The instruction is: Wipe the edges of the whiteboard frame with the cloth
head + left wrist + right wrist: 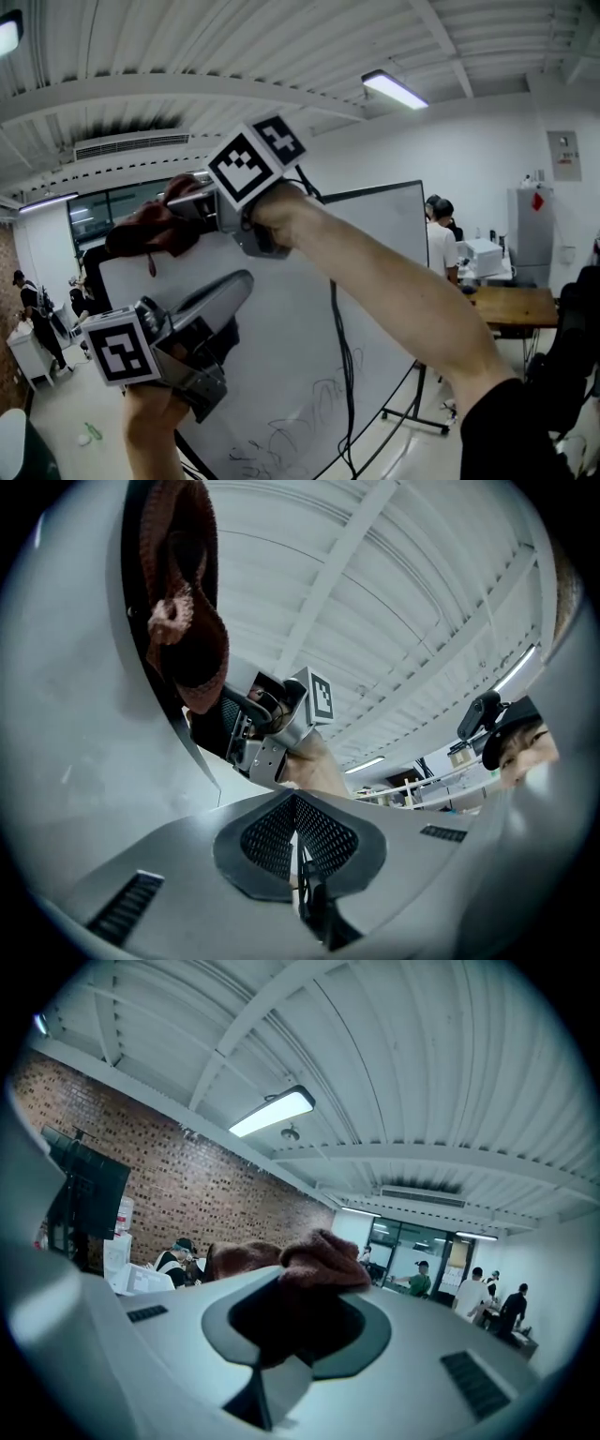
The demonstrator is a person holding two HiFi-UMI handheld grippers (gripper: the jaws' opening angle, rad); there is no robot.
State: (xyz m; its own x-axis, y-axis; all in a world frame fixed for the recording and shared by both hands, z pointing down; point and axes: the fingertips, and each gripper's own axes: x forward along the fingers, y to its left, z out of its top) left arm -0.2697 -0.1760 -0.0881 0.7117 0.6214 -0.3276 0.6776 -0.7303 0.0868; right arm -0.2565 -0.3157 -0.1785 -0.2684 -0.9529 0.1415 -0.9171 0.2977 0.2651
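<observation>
right tool (183, 204) pinching cloth (145, 230) at whiteboard (309, 319) top edge, 11 o'clock | left tool (234, 286) pressed together, empty, 7 o'clock

Cool, even light from ceiling tubes (395, 90); heavy fisheye bending, dark corners in both gripper views.
</observation>
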